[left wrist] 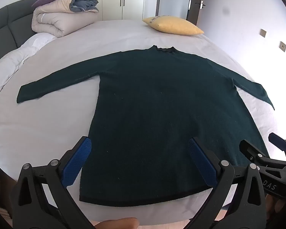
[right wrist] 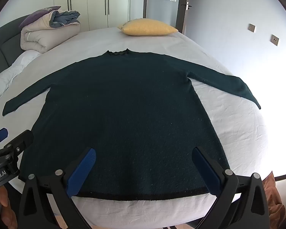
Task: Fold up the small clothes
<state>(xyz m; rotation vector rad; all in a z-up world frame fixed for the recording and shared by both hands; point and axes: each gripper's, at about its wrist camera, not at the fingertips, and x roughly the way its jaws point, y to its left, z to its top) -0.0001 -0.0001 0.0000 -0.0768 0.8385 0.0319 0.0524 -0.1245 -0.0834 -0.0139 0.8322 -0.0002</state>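
Note:
A dark green long-sleeved sweater (left wrist: 162, 103) lies flat on the white bed sheet (left wrist: 47, 129), both sleeves spread out, collar at the far end, hem nearest me. It also shows in the right wrist view (right wrist: 124, 110). My left gripper (left wrist: 139, 148) is open and empty above the hem's left part. My right gripper (right wrist: 144, 156) is open and empty above the hem's right part. Each gripper shows at the edge of the other's view: the right gripper (left wrist: 261, 145) and the left gripper (right wrist: 13, 133).
A folded beige and blue duvet (left wrist: 64, 13) sits at the bed's far left by the dark headboard (left wrist: 3, 30). A yellow pillow (left wrist: 173, 25) lies at the far end. A wall with switches (right wrist: 263, 34) runs along the right. The bed's near edge (right wrist: 143, 210) is below the hem.

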